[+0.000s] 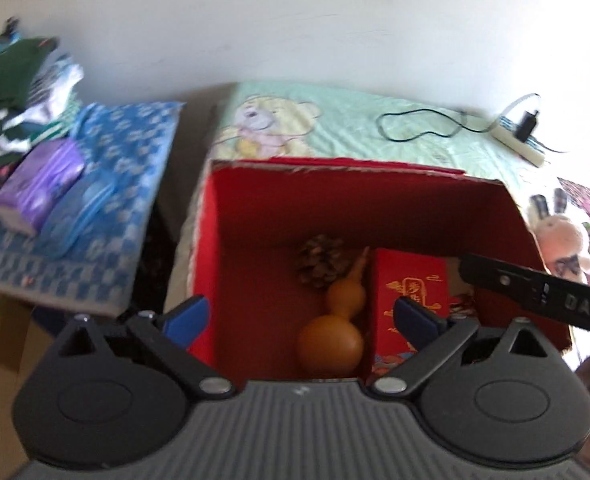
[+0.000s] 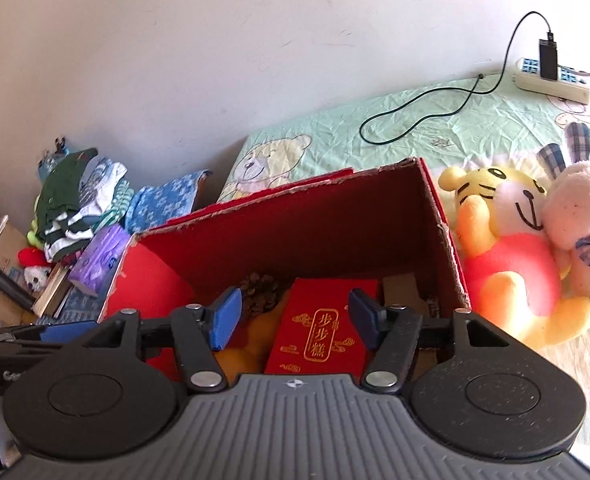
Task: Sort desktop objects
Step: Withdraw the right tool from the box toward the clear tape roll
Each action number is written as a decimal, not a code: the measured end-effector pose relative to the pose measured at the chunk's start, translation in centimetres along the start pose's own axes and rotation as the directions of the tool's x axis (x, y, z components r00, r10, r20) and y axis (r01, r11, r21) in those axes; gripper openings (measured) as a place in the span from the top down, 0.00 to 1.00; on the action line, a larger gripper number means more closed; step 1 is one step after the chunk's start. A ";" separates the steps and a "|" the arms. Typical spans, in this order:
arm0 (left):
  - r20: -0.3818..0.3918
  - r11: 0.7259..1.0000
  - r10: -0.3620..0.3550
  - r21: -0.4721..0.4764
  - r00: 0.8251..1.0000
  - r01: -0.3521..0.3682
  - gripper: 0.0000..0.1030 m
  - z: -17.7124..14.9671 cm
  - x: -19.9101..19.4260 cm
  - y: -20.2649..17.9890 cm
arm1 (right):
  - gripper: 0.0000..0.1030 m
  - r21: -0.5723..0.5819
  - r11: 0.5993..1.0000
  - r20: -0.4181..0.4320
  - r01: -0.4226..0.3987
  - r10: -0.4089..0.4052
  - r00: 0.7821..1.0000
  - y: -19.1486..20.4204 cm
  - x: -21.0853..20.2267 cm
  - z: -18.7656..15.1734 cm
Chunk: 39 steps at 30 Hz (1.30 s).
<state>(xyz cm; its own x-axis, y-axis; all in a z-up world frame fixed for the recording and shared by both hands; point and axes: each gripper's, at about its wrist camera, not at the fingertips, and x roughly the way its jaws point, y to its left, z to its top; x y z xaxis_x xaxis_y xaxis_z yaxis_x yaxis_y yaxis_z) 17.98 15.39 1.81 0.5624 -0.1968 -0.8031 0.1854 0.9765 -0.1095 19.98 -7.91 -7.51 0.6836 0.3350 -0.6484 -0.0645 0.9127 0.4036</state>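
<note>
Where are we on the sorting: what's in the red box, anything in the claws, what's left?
Done: pine cone, gourd and red packet lie in the red box. In hand: nothing; left claw and right claw are both open. Left, probably: tiger plush and rabbit plush beside the box.

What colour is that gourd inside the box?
Orange-brown; the gourd shows best in the left wrist view.
</note>
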 end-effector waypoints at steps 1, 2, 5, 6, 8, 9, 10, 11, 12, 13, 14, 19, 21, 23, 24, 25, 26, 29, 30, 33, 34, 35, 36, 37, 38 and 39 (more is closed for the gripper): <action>-0.006 1.000 0.018 -0.016 1.000 -0.018 0.04 -0.1 0.0 -0.2 | 0.40 -0.004 1.000 -0.004 -0.012 0.012 1.000 -0.1 -0.3 0.0; -0.015 0.999 0.034 -0.027 0.999 -0.034 0.05 -0.3 -0.2 -0.4 | 0.40 -0.013 1.000 -0.008 -0.018 0.018 1.000 -0.2 -0.6 0.0; -0.021 0.995 0.087 -0.046 0.996 -0.088 0.05 -0.8 -0.9 -1.3 | 0.40 -0.059 0.998 -0.006 -0.019 0.019 1.000 -0.2 -1.7 -0.2; -0.020 0.992 0.113 -0.049 0.993 -0.114 0.05 -1.1 -1.1 -1.7 | 0.40 -0.072 0.997 -0.008 -0.021 0.020 1.000 -0.3 -2.1 -0.2; -0.018 0.989 0.134 -0.058 0.991 -0.135 0.05 -1.6 -1.4 -2.6 | 0.40 -0.091 0.995 -0.013 -0.039 0.038 0.999 -0.6 -2.8 -0.3; -0.021 0.988 0.137 -0.064 0.990 -0.138 0.05 -1.9 -1.7 -3.0 | 0.40 -0.099 0.994 -0.013 -0.052 0.051 0.999 -0.7 -3.2 -0.4; -0.022 0.988 0.138 -0.065 0.990 -0.139 0.05 -2.1 -1.9 -3.3 | 0.41 -0.106 0.992 -0.013 -0.062 0.061 0.998 -0.8 -3.6 -0.5; -0.019 0.987 0.144 -0.064 0.989 -0.145 0.06 -2.3 -2.2 -3.7 | 0.42 -0.113 0.991 -0.017 -0.071 0.069 0.997 -0.9 -3.8 -0.6; -0.016 0.986 0.156 -0.064 0.988 -0.157 0.07 -2.6 -2.5 -4.0 | 0.43 -0.120 0.989 -0.024 -0.084 0.082 0.996 -1.0 -4.0 -0.7; -0.013 0.984 0.165 -0.069 0.986 -0.166 0.08 -2.8 -2.8 -4.1 | 0.45 -0.125 0.987 -0.032 -0.101 0.098 0.995 -1.0 -4.3 -0.8; -0.008 0.983 0.167 -0.082 0.986 -0.167 0.08 -3.1 -3.2 -4.1 | 0.46 -0.127 0.985 -0.039 -0.117 0.113 0.993 -1.1 -4.5 -0.9; -0.001 0.971 0.197 -0.139 0.980 -0.195 0.17 -4.7 -4.8 -3.0 | 0.55 -0.145 0.970 -0.074 -0.193 0.183 0.980 -1.1 -5.3 -1.9; -0.020 0.964 0.211 -0.160 0.977 -0.211 0.22 -5.5 -5.1 -2.4 | 0.61 -0.146 0.963 -0.101 -0.228 0.215 0.971 -1.0 -5.3 -2.4; -0.042 0.960 0.205 -0.186 0.978 -0.210 0.22 -6.2 -5.1 -1.7 | 0.64 -0.139 0.954 -0.129 -0.267 0.250 0.960 -0.8 -5.3 -2.9; -0.050 0.959 0.199 -0.196 0.979 -0.205 0.22 -6.7 -5.1 -1.4 | 0.64 -0.138 0.948 -0.143 -0.286 0.266 0.953 -0.7 -5.2 -3.2; -0.055 0.958 0.201 -0.200 0.978 -0.208 0.22 -7.2 -5.2 -1.2 | 0.64 -0.141 0.943 -0.155 -0.302 0.280 0.947 -0.5 -5.2 -3.5; -0.058 0.956 0.207 -0.199 0.977 -0.215 0.22 -7.7 -5.2 -1.0 | 0.64 -0.147 0.938 -0.165 -0.315 0.290 0.943 -0.2 -5.3 -3.8; -0.076 0.957 0.222 -0.176 0.972 -0.232 0.22 -9.3 -5.0 -0.8 | 0.64 -0.177 0.919 -0.207 -0.351 0.314 0.927 0.8 -5.1 -4.9; -0.084 0.957 0.224 -0.167 0.971 -0.236 0.22 -9.7 -4.8 -0.8 | 0.64 -0.191 0.915 -0.221 -0.356 0.313 0.924 1.2 -5.0 -5.4; -0.128 0.958 0.223 -0.154 0.966 -0.242 0.23 -11.2 -3.6 -0.4 | 0.64 -0.221 0.918 -0.252 -0.328 0.272 0.929 1.9 -3.9 -6.7; -0.141 0.959 0.219 -0.152 0.966 -0.239 0.23 -11.5 -3.1 -0.3 | 0.64 -0.217 0.922 -0.266 -0.320 0.260 0.928 1.9 -3.5 -7.1; -0.154 0.960 0.212 -0.154 0.965 -0.235 0.24 -11.8 -2.7 -0.1 | 0.64 -0.204 0.927 -0.282 -0.315 0.252 0.926 1.9 -2.9 -7.3; -0.167 0.961 0.203 -0.153 0.965 -0.229 0.26 -12.1 -2.3 0.0 | 0.64 -0.190 0.931 -0.294 -0.311 0.248 0.923 2.0 -2.4 -7.5; -0.180 0.963 0.199 -0.147 0.963 -0.227 0.29 -12.2 -1.9 0.1 | 0.64 -0.174 0.936 -0.304 -0.305 0.243 0.921 2.0 -1.9 -7.7; -0.189 0.964 0.201 -0.138 0.961 -0.228 0.33 -12.4 -1.4 0.1 | 0.64 -0.161 0.941 -0.310 -0.299 0.239 0.920 1.8 -1.7 -7.9; -0.198 0.964 0.202 -0.132 0.959 -0.230 0.35 -12.4 -1.0 0.2 | 0.64 -0.149 0.943 -0.318 -0.296 0.238 0.918 1.9 -1.3 -8.1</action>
<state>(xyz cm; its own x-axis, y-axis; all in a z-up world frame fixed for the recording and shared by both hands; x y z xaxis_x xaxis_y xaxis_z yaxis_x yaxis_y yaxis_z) 7.42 16.91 -4.68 0.4176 0.0259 -0.9083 -0.0571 0.9984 0.0022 13.14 -4.69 -11.11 0.3806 0.5990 -0.7045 -0.3716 0.7967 0.4766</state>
